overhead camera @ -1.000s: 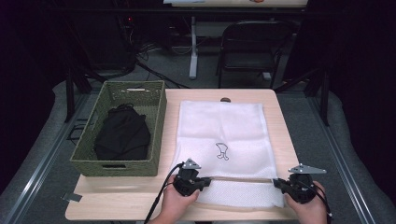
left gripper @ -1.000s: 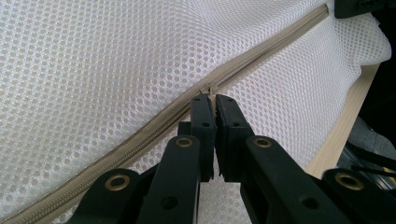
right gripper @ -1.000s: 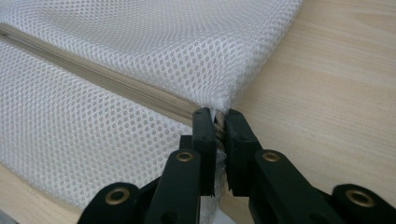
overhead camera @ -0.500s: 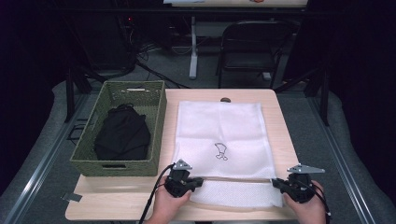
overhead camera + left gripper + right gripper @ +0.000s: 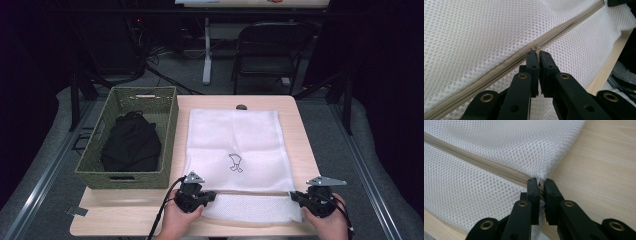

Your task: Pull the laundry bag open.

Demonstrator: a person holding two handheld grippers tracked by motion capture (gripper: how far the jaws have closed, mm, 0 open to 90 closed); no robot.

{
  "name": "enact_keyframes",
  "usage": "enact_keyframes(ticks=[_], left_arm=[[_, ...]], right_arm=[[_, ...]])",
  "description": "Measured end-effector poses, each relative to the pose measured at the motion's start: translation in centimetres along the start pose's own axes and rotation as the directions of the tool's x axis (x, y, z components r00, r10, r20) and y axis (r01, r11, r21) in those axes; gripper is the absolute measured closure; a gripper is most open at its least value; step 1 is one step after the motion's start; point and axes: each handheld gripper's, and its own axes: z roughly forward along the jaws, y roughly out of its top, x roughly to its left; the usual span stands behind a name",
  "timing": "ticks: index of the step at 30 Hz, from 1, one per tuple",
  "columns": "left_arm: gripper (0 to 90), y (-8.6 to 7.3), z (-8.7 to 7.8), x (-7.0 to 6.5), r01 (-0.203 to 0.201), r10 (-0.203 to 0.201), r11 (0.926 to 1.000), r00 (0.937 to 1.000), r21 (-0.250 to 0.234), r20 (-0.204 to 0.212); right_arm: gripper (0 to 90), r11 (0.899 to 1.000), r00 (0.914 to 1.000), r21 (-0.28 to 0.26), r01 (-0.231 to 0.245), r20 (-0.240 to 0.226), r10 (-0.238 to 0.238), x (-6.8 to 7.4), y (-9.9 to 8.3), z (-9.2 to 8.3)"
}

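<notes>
A white mesh laundry bag [image 5: 232,135] lies flat on the wooden table [image 5: 302,135], with a small dark print at its middle. A beige zipper [image 5: 250,192] runs across the bag near the front edge. My left gripper [image 5: 212,195] sits at the zipper's left part; in the left gripper view its jaws [image 5: 538,53] are shut on the zipper pull [image 5: 536,48]. At the bag's right corner my right gripper [image 5: 295,196] pinches the zipper's end, and the right gripper view shows it shut [image 5: 540,181] on that beige tape and mesh.
A green woven basket [image 5: 167,125] stands on the table's left side with a black garment [image 5: 131,145] inside. A small dark knob [image 5: 241,106] sits at the table's far edge. A folding chair [image 5: 265,50] and cables are on the floor beyond.
My left gripper has slid a little to the left along the zipper. The right gripper has stayed at the bag's right corner.
</notes>
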Motion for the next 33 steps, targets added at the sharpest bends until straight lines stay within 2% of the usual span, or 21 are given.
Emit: enact_keyframes(ticks=[6, 7, 8, 9, 10, 11, 13, 15, 33], left_arm=[[87.4, -0.1, -0.2, 0.1, 0.001, -0.001, 1.0, 1.0, -0.004, 0.0], [87.3, -0.1, -0.2, 0.1, -0.007, 0.007, 1.0, 0.9999, -0.002, -0.015], [87.4, -0.1, -0.3, 0.2, -0.001, 0.001, 1.0, 0.9999, -0.007, -0.012], [87.4, -0.2, -0.4, 0.3, 0.005, -0.005, 1.0, 1.0, -0.008, -0.007], [87.3, -0.3, -0.5, 0.4, 0.003, -0.003, 1.0, 0.9998, -0.008, -0.02], [87.4, -0.3, -0.6, 0.6, 0.014, -0.014, 0.9999, 0.9998, -0.009, -0.013], [87.3, -0.4, -0.7, 0.7, 0.016, -0.016, 0.9998, 0.9997, -0.009, -0.02], [87.3, -0.5, -0.8, 0.7, 0.016, -0.016, 0.9998, 0.9997, -0.011, -0.02], [87.3, -0.7, -1.1, 0.7, 0.001, -0.002, 1.0, 0.9997, -0.009, -0.024]], right_arm=[[84.3, 1.0, 1.0, -0.002, 0.001, -0.005, -0.001, 0.1, 0.0, 0.1], [84.3, 1.0, 1.0, -0.002, 0.001, -0.007, -0.001, 0.1, 0.0, 0.1], [84.3, 1.0, 0.9999, -0.001, 0.007, 0.008, -0.007, 0.1, 0.0, 0.1], [84.3, 1.0, 1.0, 0.0, 0.004, 0.004, -0.004, 0.1, 0.0, 0.1], [84.4, 1.0, 0.9999, -0.002, -0.006, -0.008, 0.006, 0.0, 0.0, 0.0], [84.4, 1.0, 0.9999, 0.0, 0.005, 0.015, -0.005, 0.0, 0.0, 0.0], [84.3, 1.0, 1.0, -0.003, -0.009, -0.004, 0.009, -0.1, 0.0, 0.0], [84.3, 1.0, 1.0, 0.001, 0.002, 0.006, -0.002, 0.0, 0.0, 0.1], [84.3, 1.0, 1.0, -0.003, 0.006, -0.008, -0.006, 0.2, 0.0, 0.1]])
